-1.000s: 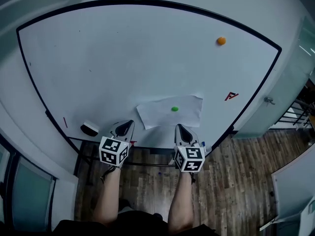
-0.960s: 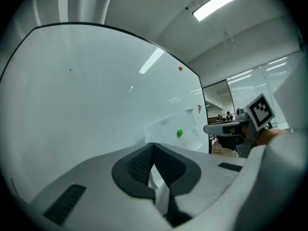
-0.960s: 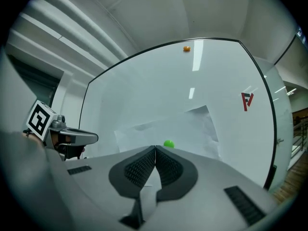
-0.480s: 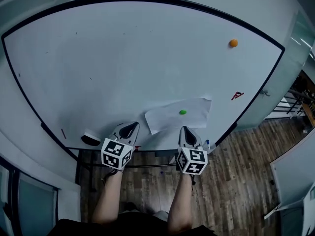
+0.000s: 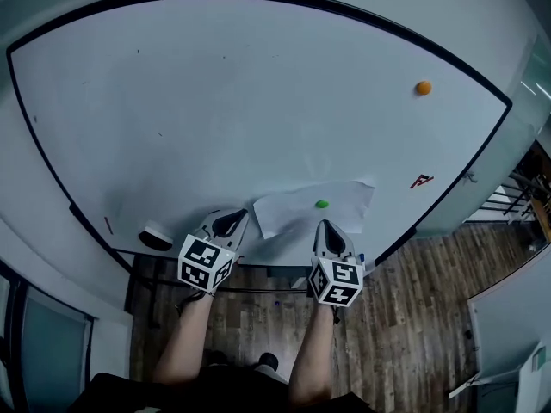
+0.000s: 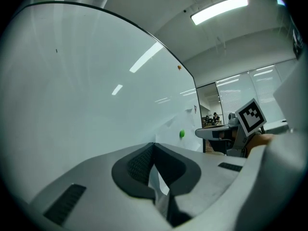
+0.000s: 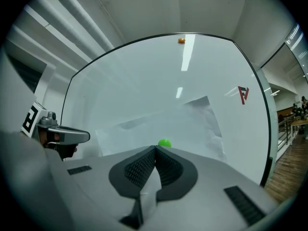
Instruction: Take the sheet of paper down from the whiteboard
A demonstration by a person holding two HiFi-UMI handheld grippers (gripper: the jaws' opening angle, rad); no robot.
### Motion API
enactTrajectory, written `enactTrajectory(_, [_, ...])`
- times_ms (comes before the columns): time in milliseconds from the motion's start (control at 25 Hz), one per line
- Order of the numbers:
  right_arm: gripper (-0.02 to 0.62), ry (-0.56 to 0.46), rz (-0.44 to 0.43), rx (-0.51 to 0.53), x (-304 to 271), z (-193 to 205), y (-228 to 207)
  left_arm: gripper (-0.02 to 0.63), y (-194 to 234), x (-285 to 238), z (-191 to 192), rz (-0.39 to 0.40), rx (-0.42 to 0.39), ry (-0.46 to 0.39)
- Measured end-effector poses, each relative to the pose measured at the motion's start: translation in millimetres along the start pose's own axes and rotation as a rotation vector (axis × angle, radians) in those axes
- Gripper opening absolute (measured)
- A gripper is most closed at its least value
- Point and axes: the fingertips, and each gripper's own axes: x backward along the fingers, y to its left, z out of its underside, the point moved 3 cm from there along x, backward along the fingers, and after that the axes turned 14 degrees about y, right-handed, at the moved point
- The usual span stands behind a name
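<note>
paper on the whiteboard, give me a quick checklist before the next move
1. Paper up: ok, sheet of paper lies against the whiteboard.
2. Magnet removed: not ok, green magnet pins the sheet.
3. left gripper ready to grasp: not ok, jaws together, empty.
4. right gripper ready to grasp: not ok, jaws together, empty.
5. Aim at magnet: ok, it shows just above the right gripper's jaw tips.
6. Other fixings: cannot tell.

Left forearm [image 5: 185, 342] and right forearm [image 5: 312, 351] reach forward side by side. Left gripper [image 5: 230, 218] points toward 1 o'clock and right gripper [image 5: 323, 225] toward 12, each with its jaws pressed together.
</note>
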Motion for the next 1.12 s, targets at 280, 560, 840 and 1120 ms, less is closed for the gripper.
enactTrajectory(280, [0.023, 0.006, -0.037, 0.003, -7.1, 1.8, -9.4, 0.021, -6.2, -8.7, 1.5, -0.008, 0.008, 0.011])
enactTrajectory(560, [0.023, 0.006, -0.069, 0.007, -12.2, 0.4, -10.1, 0.153, -12.7, -20.4, 3.7, 0.019, 0.027, 0.034])
enactTrajectory(840, [0.023, 0.006, -0.079, 0.013, -15.5, -0.5, -13.3, 0.153, -9.0, -28.2, 0.9, 0.014, 0.037, 0.040])
enactTrajectory(1120, [0.023, 0.014, -0.085, 0.029, -19.3, -1.1, -15.6, 0.153, -12.6, -39.4, 1.4, 0.026, 0.036, 0.058])
